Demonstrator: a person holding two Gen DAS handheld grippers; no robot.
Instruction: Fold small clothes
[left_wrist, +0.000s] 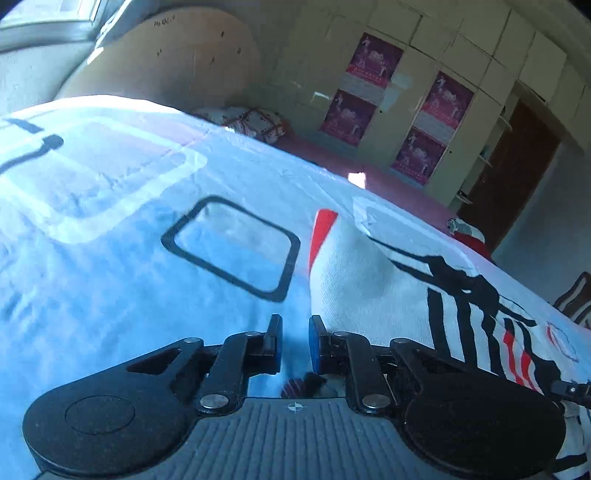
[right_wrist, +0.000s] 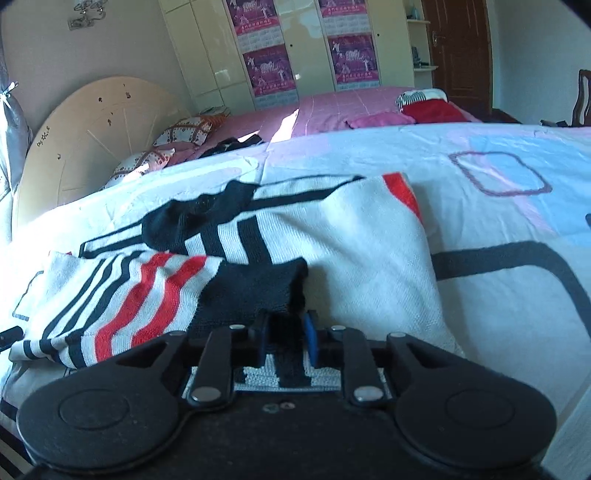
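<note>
A small white knit sweater with black and red stripes lies on the bed. Its striped sleeve is folded across the body, ending in a black cuff. My right gripper is shut on that black cuff at the sweater's near edge. In the left wrist view the sweater lies to the right, and my left gripper sits just left of its edge over the sheet. Its jaws stand slightly apart with nothing between them.
The bed sheet is pale blue with black and white rounded squares. A second bed with a pink cover holds pillows and red clothes. A wardrobe with posters stands behind.
</note>
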